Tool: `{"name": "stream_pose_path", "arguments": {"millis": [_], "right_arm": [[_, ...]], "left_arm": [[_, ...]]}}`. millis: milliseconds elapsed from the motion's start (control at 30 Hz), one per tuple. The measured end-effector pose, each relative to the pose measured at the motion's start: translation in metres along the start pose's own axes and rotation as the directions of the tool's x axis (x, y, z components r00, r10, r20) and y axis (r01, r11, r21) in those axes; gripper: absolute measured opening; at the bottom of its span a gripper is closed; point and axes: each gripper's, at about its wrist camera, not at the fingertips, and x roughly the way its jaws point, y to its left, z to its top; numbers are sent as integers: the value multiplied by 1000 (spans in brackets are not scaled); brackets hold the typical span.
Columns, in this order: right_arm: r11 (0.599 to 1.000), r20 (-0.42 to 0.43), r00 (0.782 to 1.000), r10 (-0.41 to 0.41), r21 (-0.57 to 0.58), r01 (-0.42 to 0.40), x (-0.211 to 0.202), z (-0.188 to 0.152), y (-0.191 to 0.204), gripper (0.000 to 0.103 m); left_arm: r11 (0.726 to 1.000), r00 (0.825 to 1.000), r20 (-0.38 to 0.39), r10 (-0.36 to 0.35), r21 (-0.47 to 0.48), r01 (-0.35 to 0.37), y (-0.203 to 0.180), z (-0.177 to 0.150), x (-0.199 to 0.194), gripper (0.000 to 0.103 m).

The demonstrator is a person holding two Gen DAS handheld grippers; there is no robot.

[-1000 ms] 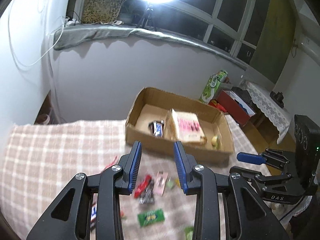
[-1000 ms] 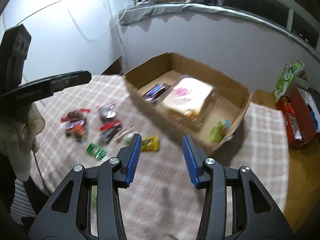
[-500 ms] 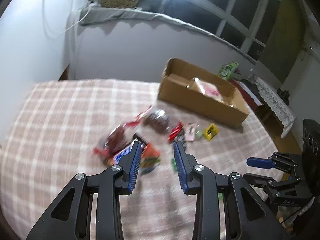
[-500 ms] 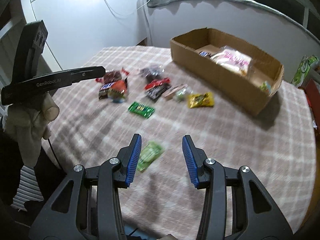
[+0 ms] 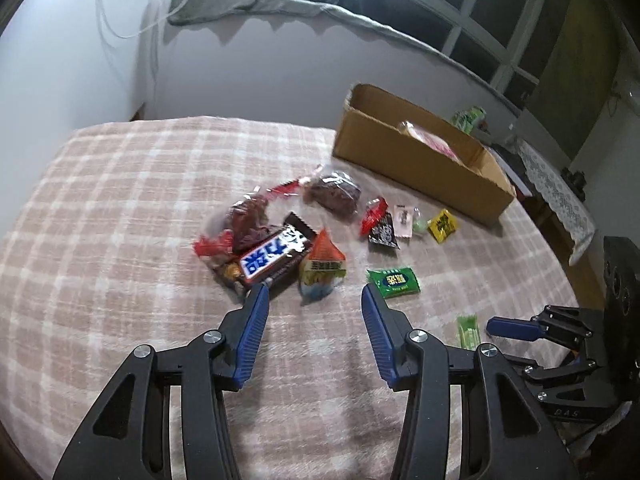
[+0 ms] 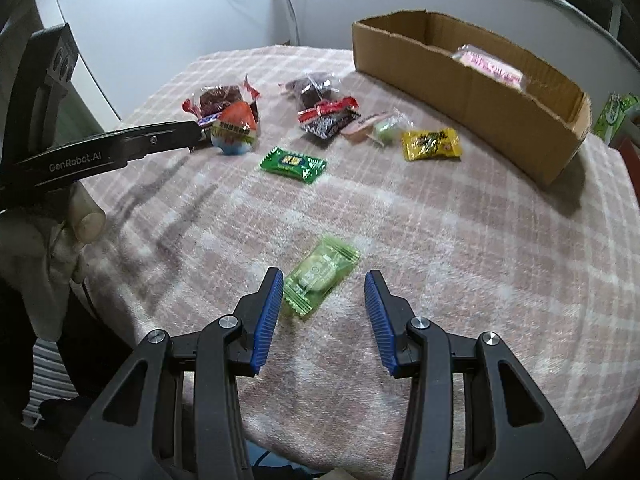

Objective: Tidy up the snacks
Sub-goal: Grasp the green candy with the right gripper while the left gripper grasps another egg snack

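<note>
Under my fingers is a table spread with a pink-and-white checked cloth (image 6: 460, 240). The cardboard box (image 6: 472, 92) sits on it at the far edge, and I place everything else from that. Just in front of the box lie a yellow packet (image 6: 431, 144), a pale green sweet (image 6: 386, 130) and a black-and-red wrapper (image 6: 328, 118). Further from the box (toward the wall side) a heap holds a chocolate bar (image 5: 272, 258), an orange-topped pouch (image 5: 322, 268) and clear bags of dark snacks (image 5: 334, 196). A dark green packet (image 6: 293, 164) lies well short of the box, and a light green packet (image 6: 320, 276) farthest from it.
</note>
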Motion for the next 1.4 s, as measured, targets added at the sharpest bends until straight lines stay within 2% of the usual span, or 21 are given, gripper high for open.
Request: {"name": "stream_pose_path", "arguments": {"millis": [400,600,833,933,1033,1067,1233,1400], "right_arm": [[996,0,998,-64,-66,64,16,7,12,45],[990,0,997,-78,-116,78,18,4,15,44],[993,-6,998,-68,-100,67,15,3,3,43],[993,-7,997,-71,-100,70,15,4,5,43],[991,-2,997,-80,-107,79,17,5,7,43],[991,-1,997,-78,-105,77,17,6,7,42],[992,-4,997,-80,-103,79,16,9,4,24],[993,0,997,-71,-89,71,15,8,2,23]], "left_arm": [[992,999,-38,34,121,-29,-17,20,33,47],[975,997,-56,44,221,-31,-33,16,40,47],[971,994,-93,62,234,-39,-33,10,52,44],[968,995,-75,72,247,-52,-37,10,55,44],[971,996,-63,69,233,-52,-35,11,56,33],[972,996,-64,66,230,-50,-33,11,56,32],[969,996,-62,65,244,-48,-33,8,54,29],[977,997,-51,59,209,-47,-26,7,50,26]]}}
